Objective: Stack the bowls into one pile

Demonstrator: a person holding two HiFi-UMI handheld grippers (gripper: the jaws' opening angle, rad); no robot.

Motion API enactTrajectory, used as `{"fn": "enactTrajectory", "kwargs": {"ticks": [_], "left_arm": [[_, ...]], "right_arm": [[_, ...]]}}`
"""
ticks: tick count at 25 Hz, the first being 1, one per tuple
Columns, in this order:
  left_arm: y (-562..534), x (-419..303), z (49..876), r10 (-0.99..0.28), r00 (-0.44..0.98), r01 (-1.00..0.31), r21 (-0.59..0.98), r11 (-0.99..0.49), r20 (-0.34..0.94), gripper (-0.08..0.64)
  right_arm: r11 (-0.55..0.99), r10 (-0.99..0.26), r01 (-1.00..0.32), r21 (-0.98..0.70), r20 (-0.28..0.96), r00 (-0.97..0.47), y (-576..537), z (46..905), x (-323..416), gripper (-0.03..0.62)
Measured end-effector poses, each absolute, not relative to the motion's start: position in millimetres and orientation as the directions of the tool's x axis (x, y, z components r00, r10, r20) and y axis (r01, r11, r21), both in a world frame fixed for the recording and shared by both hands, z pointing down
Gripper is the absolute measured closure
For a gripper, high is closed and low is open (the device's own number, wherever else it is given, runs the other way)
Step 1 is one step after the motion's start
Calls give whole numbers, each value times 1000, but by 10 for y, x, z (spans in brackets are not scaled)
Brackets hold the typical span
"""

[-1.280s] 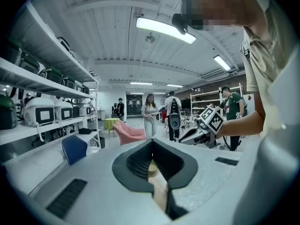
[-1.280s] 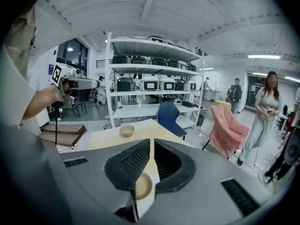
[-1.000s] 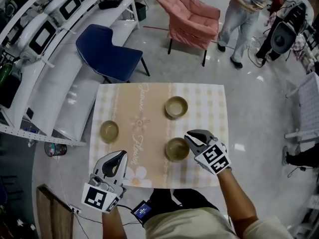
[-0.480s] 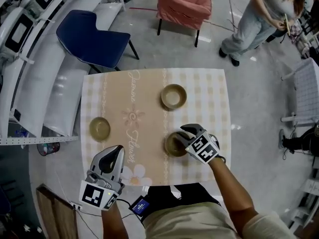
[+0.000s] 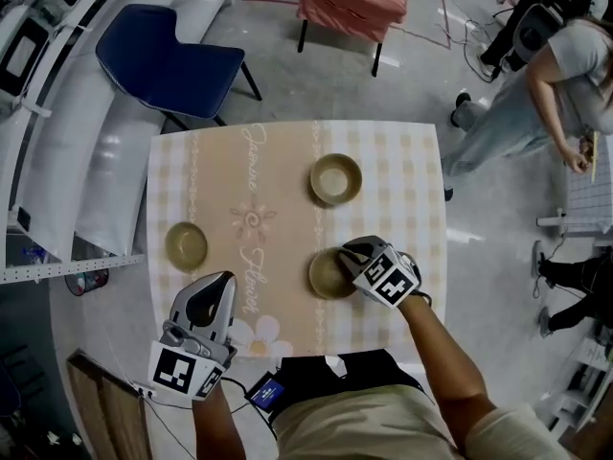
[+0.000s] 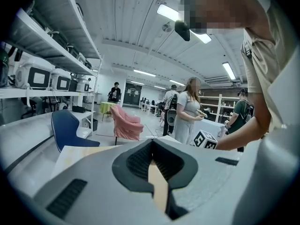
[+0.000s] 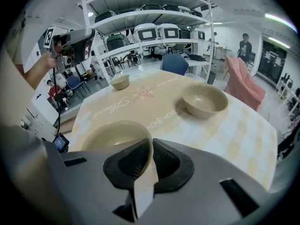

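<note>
Pinching the rim of the nearest bowl [image 5: 329, 274], the right gripper [image 5: 347, 255] has its jaws closed down to the thickness of the bowl wall, which passes between them. The bowl's body spreads ahead and to the left of the jaws, apparently resting on the desk [image 5: 278, 151]. The coming move turns on direction. A second bowl [image 5: 336, 179] stands upright ahead and a little to the right of this gripper, near enough to carry across to. The third bowl [image 5: 186, 245] lies farther off to its left, just ahead of the left gripper [image 5: 216, 286]. That gripper hovers with its jaws together on nothing, so it looks better placed for the third bowl.
</note>
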State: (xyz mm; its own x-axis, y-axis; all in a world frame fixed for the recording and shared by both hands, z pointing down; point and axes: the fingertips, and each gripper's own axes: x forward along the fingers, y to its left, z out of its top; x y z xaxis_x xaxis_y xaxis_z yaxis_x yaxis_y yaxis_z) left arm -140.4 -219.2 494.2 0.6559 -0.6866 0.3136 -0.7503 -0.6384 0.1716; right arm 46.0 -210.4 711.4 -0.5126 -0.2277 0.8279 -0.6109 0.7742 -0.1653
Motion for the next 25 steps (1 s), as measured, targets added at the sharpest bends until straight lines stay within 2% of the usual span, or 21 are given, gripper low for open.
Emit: {"fn": "enactTrajectory", "kwargs": {"ticks": [8, 25], "left_arm": [[-2266, -1445, 4874, -691, 652, -754, 171, -634, 312, 552], [-2432, -1534, 4562, -720, 628, -774, 137, -618, 295, 552]], "right_arm": [[745, -239, -632, -210, 801, -549, -2172, 6916, 442, 575], [719, -391, -679, -150, 720, -573, -2832, 6102, 554, 577]]}}
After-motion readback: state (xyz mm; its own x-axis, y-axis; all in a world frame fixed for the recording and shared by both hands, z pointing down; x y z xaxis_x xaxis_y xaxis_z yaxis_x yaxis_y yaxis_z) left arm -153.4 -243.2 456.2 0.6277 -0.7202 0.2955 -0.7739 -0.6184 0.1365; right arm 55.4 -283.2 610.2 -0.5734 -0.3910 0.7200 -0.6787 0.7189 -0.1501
